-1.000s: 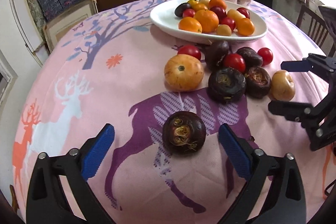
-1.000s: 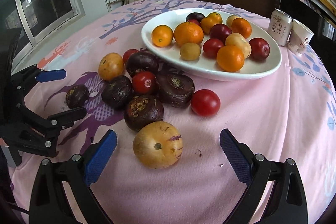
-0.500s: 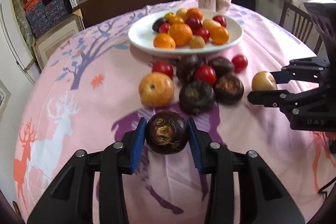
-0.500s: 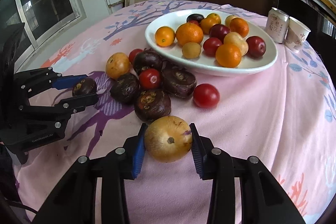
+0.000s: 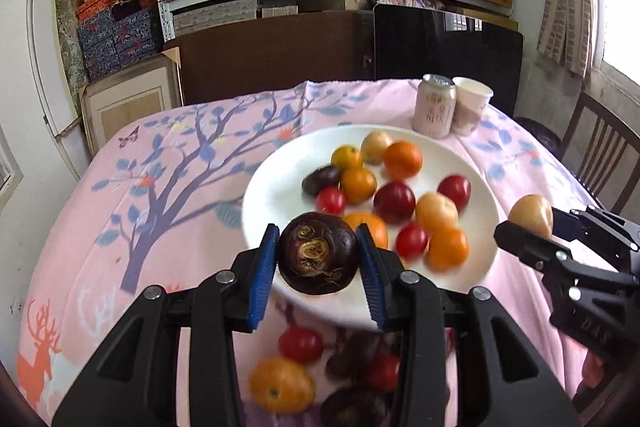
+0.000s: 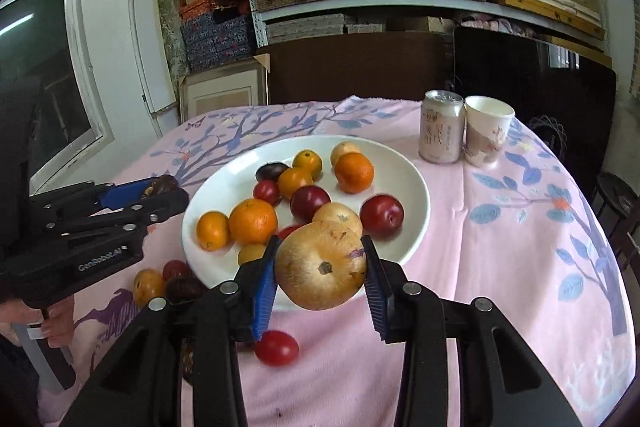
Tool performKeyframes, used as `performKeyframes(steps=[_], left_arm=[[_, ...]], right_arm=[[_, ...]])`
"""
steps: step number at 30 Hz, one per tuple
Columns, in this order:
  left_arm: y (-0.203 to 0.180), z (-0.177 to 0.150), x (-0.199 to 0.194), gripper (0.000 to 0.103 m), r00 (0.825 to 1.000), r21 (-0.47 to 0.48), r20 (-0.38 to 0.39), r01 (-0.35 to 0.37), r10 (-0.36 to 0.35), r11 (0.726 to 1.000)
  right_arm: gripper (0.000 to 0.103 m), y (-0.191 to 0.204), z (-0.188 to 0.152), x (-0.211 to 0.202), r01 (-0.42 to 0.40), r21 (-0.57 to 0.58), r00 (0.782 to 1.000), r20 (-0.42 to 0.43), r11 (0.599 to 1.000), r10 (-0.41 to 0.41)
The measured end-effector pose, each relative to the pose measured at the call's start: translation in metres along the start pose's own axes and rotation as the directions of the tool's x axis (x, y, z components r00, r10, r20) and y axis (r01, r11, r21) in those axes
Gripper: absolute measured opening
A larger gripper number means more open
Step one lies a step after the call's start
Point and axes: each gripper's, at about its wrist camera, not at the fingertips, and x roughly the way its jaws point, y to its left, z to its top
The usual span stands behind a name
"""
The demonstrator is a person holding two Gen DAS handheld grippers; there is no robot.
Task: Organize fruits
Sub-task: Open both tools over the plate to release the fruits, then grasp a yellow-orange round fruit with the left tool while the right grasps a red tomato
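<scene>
My left gripper (image 5: 317, 247) is shut on a dark purple round fruit (image 5: 318, 261) and holds it in the air over the near rim of the white plate (image 5: 260, 195). In the right wrist view, my right gripper (image 6: 321, 251) is shut on a tan-yellow round fruit (image 6: 322, 269), also lifted at the near edge of the plate (image 6: 412, 195). The plate carries several oranges, red plums and yellow fruits. Each gripper shows in the other's view: the right gripper (image 5: 532, 227) at the plate's right side, the left gripper (image 6: 160, 191) at its left.
Loose fruits lie on the pink tablecloth below the plate: a red tomato (image 6: 277, 347), a yellow fruit (image 6: 147, 285) and dark ones (image 6: 184, 289). A drink can (image 6: 440, 133) and a paper cup (image 6: 486, 131) stand behind the plate. A wooden chair (image 5: 600, 155) is at the right.
Both grippers went from wide open around their fruits to shut on them. Both then rose off the cloth and moved forward to the plate's near edge.
</scene>
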Motion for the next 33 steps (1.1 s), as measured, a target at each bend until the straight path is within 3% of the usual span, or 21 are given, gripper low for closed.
performKeyframes(steps=[3,8,9,10,11,13,17,22,25,27,30,33], left_arm=[[-0.001,0.014,0.016,0.038,1.0,-0.007,0.006,-0.007,0.007,1.0],[0.006,0.029,0.037,0.04,0.998,-0.017,0.021,-0.06,0.06,0.998],[0.007,0.029,0.037,0.053,0.995,-0.015,0.036,-0.093,0.093,0.996],[0.009,0.028,0.035,0.07,0.987,-0.019,0.058,-0.152,0.153,0.988],[0.011,0.026,0.031,0.099,0.982,-0.021,0.078,-0.17,0.172,0.985],[0.022,0.019,0.015,0.098,0.981,-0.038,0.115,-0.151,0.155,0.988],[0.033,-0.006,-0.012,0.098,0.994,-0.022,0.034,-0.099,0.1,0.995],[0.021,-0.07,-0.04,0.098,0.995,0.134,-0.034,-0.09,0.095,0.987],[0.017,-0.1,-0.047,0.098,0.99,0.227,-0.03,-0.124,0.134,0.966],[0.018,-0.113,-0.045,0.098,0.99,0.259,-0.069,-0.102,0.123,0.96],[0.027,-0.117,-0.031,0.098,0.983,0.243,-0.134,-0.094,0.129,0.966],[0.041,-0.107,-0.014,0.098,0.98,0.163,-0.167,-0.08,0.107,0.983]], right_arm=[[0.04,0.001,0.017,0.015,-0.017,-0.017,1.0,0.019,1.0,0.018],[0.04,0.011,0.027,0.048,-0.033,-0.075,0.999,-0.03,0.997,0.031],[0.045,0.014,0.027,0.052,-0.008,-0.099,0.999,-0.032,0.995,0.004],[0.078,0.018,0.025,0.051,0.036,-0.123,0.999,-0.007,0.992,-0.037],[0.095,0.019,0.022,0.043,0.06,-0.127,0.997,0.045,0.99,-0.055],[0.099,0.02,0.019,0.03,0.031,-0.148,0.997,0.068,0.989,-0.021],[0.099,0.015,0.006,0.006,0.011,-0.171,1.0,-0.002,0.985,-0.012],[0.1,0.004,-0.033,0.004,-0.054,-0.189,0.983,-0.182,0.981,0.02],[0.1,0.003,-0.049,0.012,-0.057,-0.215,0.973,-0.232,0.975,0.005],[0.1,0.002,-0.049,0.019,-0.084,-0.186,0.963,-0.268,0.979,0.032],[0.1,0.01,-0.051,0.028,-0.089,-0.218,0.955,-0.296,0.972,0.021],[0.1,0.02,-0.052,0.042,-0.092,-0.252,0.941,-0.337,0.963,0.002]])
